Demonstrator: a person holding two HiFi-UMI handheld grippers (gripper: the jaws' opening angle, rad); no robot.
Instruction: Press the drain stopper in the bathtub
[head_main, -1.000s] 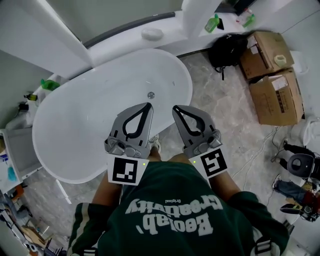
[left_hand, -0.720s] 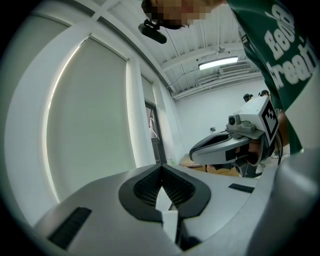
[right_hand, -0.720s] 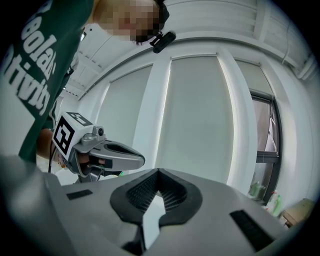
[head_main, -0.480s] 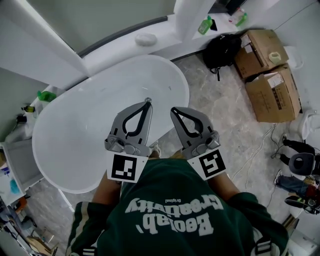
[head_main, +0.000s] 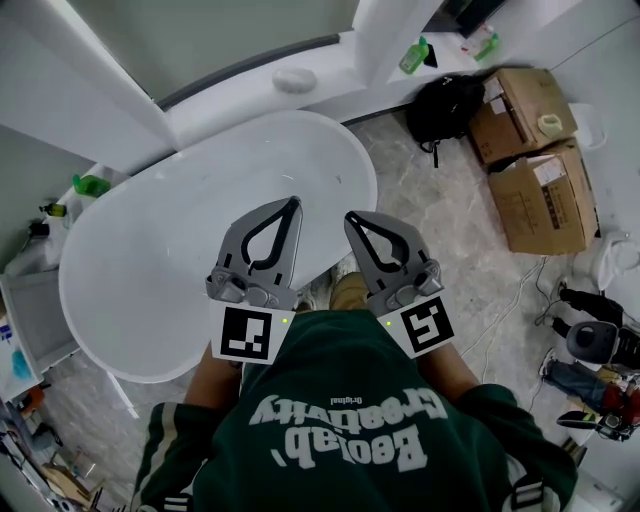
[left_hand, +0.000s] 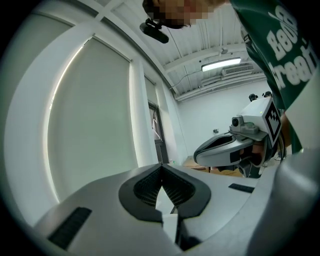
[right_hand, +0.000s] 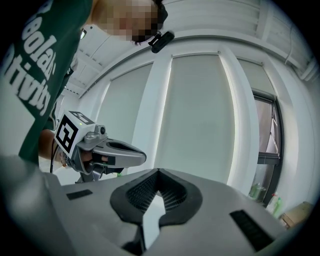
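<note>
Drain stopper: not showing in any view; I cannot tell where in the tub it is sitting.
Bathtub (head_main: 170, 250): the white oval tub is lying on the marble floor (head_main: 450, 230), stretching from the person's 9 o'clock up toward 12 o'clock.
Left gripper (head_main: 292, 202): it is pointing toward 12 o'clock with its tip over the tub's basin. Its jaws are pressing together at the tips and pinching nothing, as its own view (left_hand: 161, 167) is showing.
Right gripper (head_main: 350, 216): it is hanging just beside the left one, at its 3 o'clock, over the tub's near rim. Its jaws are likewise meeting at the tips, with nothing between them (right_hand: 159, 172).
Person: someone in a green sweatshirt (head_main: 340, 430) is standing at the tub's 5 o'clock side, holding both grippers out in front.
Backpack (head_main: 450, 105): the black bag is slumping on the floor at the tub's 2 o'clock.
Cardboard boxes (head_main: 540, 160): two are sitting just beyond the backpack, at its 3 o'clock.
Green bottle (head_main: 413, 55): it is standing on the white ledge at 1 o'clock.
</note>
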